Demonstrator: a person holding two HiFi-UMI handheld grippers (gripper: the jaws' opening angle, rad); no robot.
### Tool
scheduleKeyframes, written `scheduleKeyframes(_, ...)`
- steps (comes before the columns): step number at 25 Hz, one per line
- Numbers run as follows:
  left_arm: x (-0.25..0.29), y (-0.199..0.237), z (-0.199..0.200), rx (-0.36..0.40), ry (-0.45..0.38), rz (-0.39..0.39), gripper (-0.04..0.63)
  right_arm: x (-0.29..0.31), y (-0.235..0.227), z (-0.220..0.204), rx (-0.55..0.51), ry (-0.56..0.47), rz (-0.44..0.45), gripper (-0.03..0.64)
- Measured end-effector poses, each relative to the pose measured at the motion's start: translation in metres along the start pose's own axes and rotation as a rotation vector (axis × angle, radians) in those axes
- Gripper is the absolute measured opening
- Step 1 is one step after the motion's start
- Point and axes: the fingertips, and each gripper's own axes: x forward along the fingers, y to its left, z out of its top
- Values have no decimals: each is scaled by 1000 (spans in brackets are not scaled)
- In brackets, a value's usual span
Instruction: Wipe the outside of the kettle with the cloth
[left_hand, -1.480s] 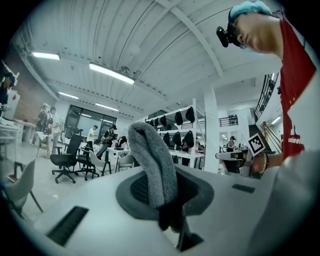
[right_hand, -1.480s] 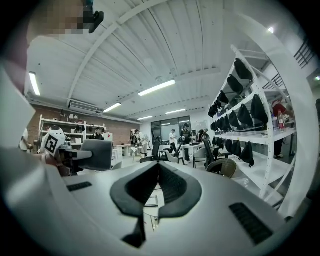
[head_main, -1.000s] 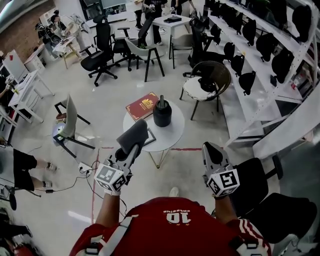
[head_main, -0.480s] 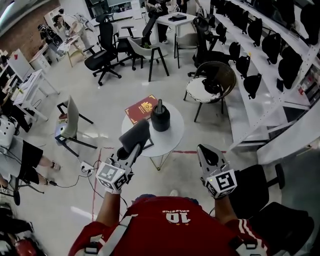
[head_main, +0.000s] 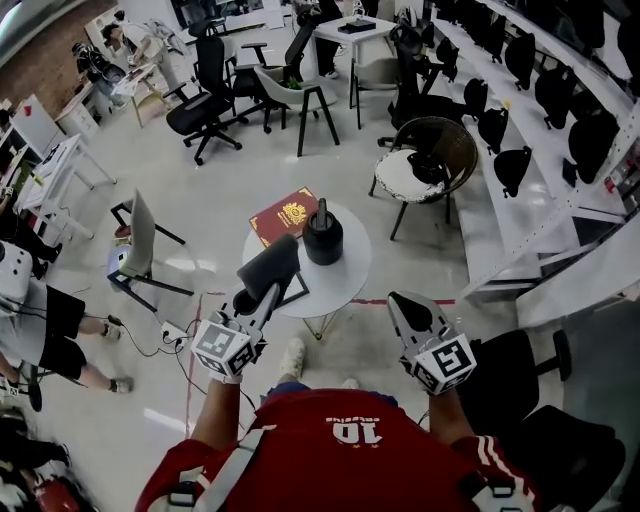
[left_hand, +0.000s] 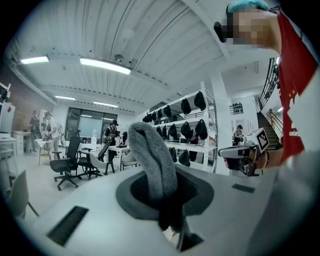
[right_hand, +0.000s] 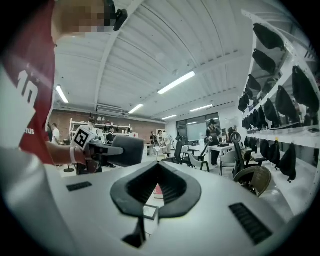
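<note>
Conceivably the kettle (head_main: 323, 238), standing free on the round table (head_main: 345, 276), could tip once the left gripper (head_main: 257, 296), pinching the cloth (left_hand: 152, 160), rubs it, since the right gripper (head_main: 406, 306), pressed together and empty, hangs well apart.

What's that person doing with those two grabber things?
A person in a red shirt stands by a small round white table with a gripper in each hand. The left gripper is shut on a grey cloth. The right gripper is shut too, with nothing in it. A black kettle sits on the table next to a red book. The cloth isn't touching the kettle, so the wiping hasn't started yet.
</note>
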Motion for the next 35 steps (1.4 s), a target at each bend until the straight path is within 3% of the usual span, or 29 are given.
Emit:
scheduleKeyframes(5, 21, 40, -5, 8, 3, -28, 48, 33, -5, 11, 18, -52, -11, 15)
scheduleKeyframes(14, 70, 126, -12, 59, 33, -126, 48, 93, -20, 12, 50, -20, -149, 15)
scheduleKeyframes(24, 134, 194, -71, 135, 134, -263, 48, 150, -22, 0, 33, 44, -247, 15)
scheduleKeyframes(30, 170, 218, -110, 223, 222, -361, 48, 169, -7, -2, 36, 29, -313, 15)
scheduleKeyframes(35, 201, 222, -155, 380, 303, -452, 48, 165, -7, -9, 76, 20, -425, 15)
